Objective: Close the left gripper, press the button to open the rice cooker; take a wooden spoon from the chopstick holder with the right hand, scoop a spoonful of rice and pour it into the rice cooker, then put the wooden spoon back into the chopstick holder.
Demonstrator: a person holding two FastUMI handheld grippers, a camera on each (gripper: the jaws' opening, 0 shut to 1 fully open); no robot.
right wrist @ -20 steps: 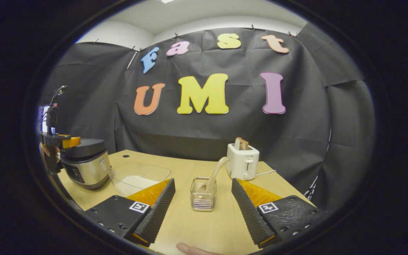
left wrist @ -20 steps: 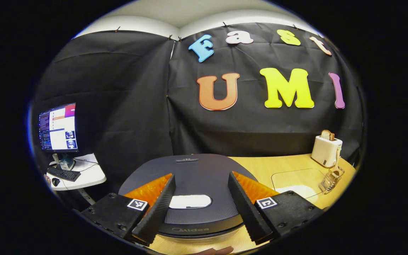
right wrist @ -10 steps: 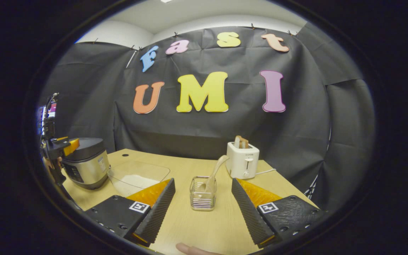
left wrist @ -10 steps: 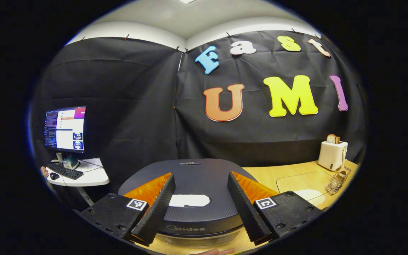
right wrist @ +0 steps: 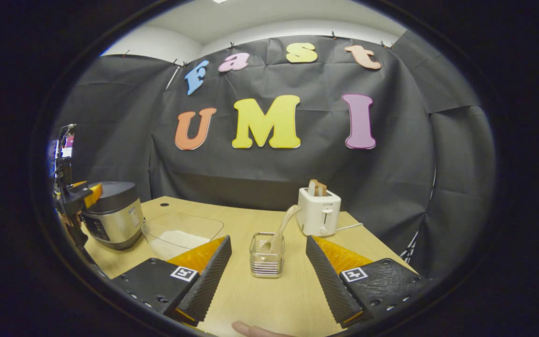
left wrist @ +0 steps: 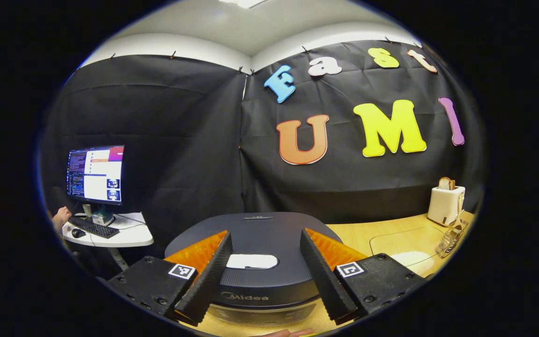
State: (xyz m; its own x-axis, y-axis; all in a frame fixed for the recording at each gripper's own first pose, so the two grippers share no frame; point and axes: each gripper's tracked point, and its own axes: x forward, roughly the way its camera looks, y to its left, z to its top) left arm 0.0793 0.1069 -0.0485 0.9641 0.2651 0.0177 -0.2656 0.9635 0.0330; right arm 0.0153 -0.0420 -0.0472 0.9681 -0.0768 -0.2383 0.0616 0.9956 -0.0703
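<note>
Both hand-held grippers spread: left hand-held gripper (left wrist: 264, 281) over rice cooker (left wrist: 258, 255) lid, close it first. Wooden spoon (right wrist: 280, 228) looks light, stiff; pinch upper handle w/ right hand-held gripper (right wrist: 266, 280).

Left gripper (left wrist: 262, 302): ribbed wedge fingers (left wrist: 206, 283) on textured black blocks with screws, each bearing a square black-and-white marker tag (left wrist: 181, 271). Right gripper (right wrist: 264, 303): same build, same tags (right wrist: 184, 274).

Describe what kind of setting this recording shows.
Likely a staged kitchen booth: a light wooden table before black cloth carries a dark-lidded silver rice cooker and a white toaster, with a computer monitor alongside.
</note>
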